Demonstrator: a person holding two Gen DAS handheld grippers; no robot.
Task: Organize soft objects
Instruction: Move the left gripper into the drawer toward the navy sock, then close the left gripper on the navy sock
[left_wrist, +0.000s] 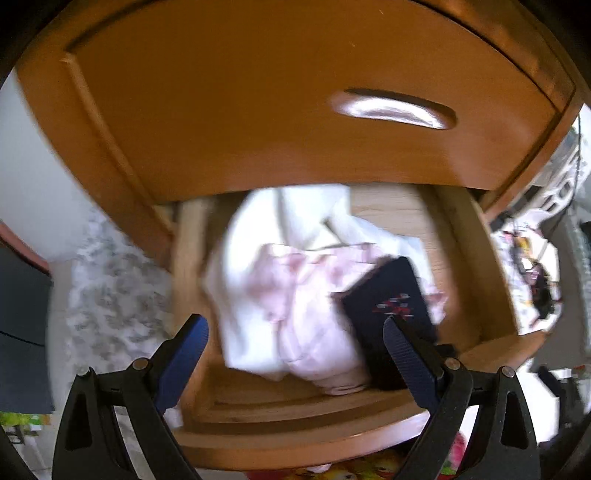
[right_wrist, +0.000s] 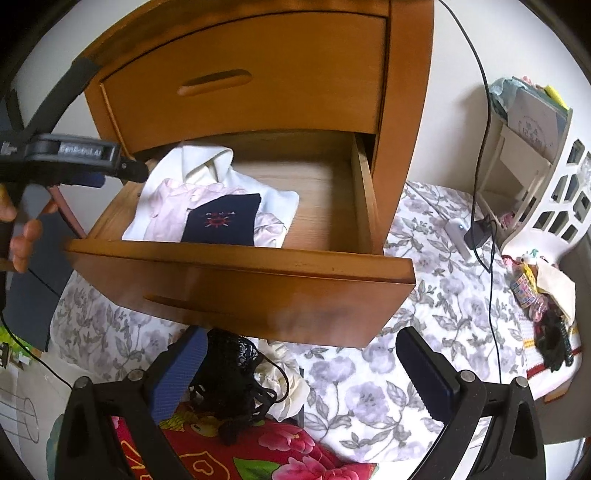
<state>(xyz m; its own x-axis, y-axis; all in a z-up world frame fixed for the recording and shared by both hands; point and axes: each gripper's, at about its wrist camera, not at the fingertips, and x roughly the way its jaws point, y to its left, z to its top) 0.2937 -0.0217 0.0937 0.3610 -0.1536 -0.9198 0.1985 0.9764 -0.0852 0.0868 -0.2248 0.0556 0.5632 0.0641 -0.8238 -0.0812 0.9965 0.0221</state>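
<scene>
Left wrist view, blurred by motion: I look down into the open lower drawer (left_wrist: 476, 266) of a wooden nightstand (left_wrist: 258, 110), which fills the upper half of the frame. My left gripper (left_wrist: 295, 332) has its jaws spread wide and grips nothing. Between and just beyond the fingers lies a stack of folded clothes: a white shirt (left_wrist: 295, 218) at the bottom, a pink garment (left_wrist: 295, 295) on it, and a dark navy folded item (left_wrist: 391, 291) with a small red emblem, at the lower right of the pile, close to the right finger; I cannot tell whether they touch.

Right wrist view: the same drawer sits at centre frame, with the stack in its left half and bare wood in its right half. My right gripper (right_wrist: 299, 369) is likewise wide open and empty, low in the frame over a floral sheet (right_wrist: 424, 332). A black mesh item (right_wrist: 229, 384) and a red floral cloth (right_wrist: 258, 454) lie at lower left. A white basket (right_wrist: 546, 192) stands at the right edge.
</scene>
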